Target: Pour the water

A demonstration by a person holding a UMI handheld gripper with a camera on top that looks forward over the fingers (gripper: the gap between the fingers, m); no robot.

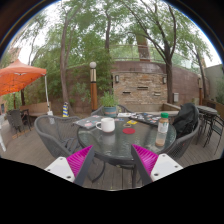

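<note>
A round glass patio table stands beyond my fingers. On it, a white cup sits left of centre and a clear bottle with a green cap stands upright at the right edge. My gripper is open and empty, well short of the table, with its pink pads spread wide. The table's near rim shows between the fingers.
Metal mesh chairs surround the table. A dark bag rests on a chair at the right. A potted plant stands behind the table. An orange umbrella is at the left, a stone wall and trees beyond.
</note>
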